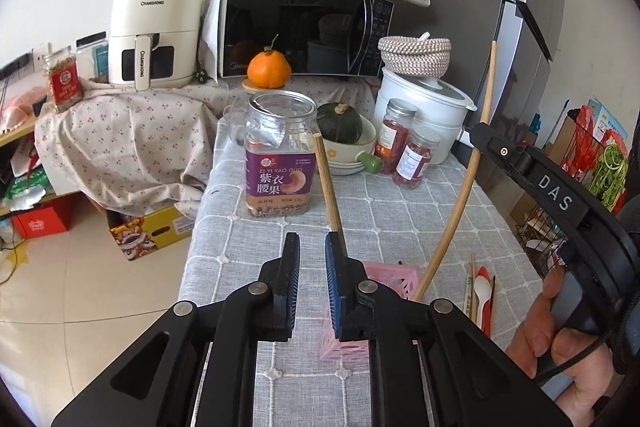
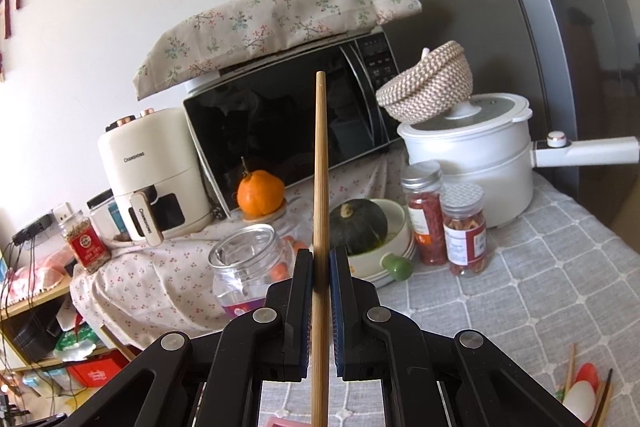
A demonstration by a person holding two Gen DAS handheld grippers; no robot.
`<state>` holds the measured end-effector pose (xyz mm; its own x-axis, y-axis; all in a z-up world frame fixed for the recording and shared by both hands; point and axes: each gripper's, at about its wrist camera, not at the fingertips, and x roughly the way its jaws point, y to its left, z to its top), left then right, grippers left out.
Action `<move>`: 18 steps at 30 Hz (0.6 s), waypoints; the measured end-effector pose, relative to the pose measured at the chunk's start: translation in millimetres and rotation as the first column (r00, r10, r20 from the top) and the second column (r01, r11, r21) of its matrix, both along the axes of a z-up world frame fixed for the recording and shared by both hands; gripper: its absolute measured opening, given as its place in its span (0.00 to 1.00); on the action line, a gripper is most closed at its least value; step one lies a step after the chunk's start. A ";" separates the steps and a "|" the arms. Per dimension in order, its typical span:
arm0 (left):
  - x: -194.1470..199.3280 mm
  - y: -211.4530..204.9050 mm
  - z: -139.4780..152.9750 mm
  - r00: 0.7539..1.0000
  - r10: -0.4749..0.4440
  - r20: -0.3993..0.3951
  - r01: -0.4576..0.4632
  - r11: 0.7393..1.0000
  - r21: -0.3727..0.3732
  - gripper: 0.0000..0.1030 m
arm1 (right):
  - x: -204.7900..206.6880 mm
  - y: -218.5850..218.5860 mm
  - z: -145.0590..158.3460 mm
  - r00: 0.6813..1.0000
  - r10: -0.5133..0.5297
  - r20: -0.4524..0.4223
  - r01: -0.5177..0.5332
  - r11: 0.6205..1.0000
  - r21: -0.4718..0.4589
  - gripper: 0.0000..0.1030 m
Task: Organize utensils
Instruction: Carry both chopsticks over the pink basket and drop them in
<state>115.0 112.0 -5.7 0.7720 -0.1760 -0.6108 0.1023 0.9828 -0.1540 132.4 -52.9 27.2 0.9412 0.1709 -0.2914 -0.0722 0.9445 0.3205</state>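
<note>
— Chopstick (image 2: 321, 187): where do we see it?
— Upright between the pads of our right hand-held gripper (image 2: 321, 267), which is closed on it, above the counter (image 2: 560, 287).
— And our left hand-held gripper (image 1: 312, 247)?
— Its jaws are a little apart and hold nothing. A second chopstick (image 1: 328, 183) stands just behind it, in the pink basket (image 1: 394, 277), we think.
— Other utensils?
— Spoons (image 1: 482, 293) lie beside the basket, a cashew jar (image 1: 278, 155) stands farther back.
</note>
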 end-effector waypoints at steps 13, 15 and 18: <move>-14.9 8.3 5.9 0.999 -0.035 -0.012 0.035 0.999 -0.024 0.50 | 5.4 4.4 -24.1 0.993 0.078 -0.087 -0.078 0.997 0.000 0.09; -15.2 8.5 4.6 0.999 -0.033 -0.024 0.033 0.999 -0.026 0.53 | 3.5 1.9 -23.8 0.988 0.112 -0.103 -0.111 0.994 0.019 0.13; -14.8 7.0 2.7 0.997 -0.049 -0.064 0.047 0.998 -0.040 0.59 | -0.5 -4.3 -19.5 0.978 0.170 -0.125 -0.166 0.985 0.041 0.34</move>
<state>100.2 119.1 -3.0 0.7214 -0.2361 -0.6511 0.1378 0.9702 -0.1993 131.9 -57.2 7.7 0.8538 0.3339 -0.3993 -0.1857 0.9121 0.3656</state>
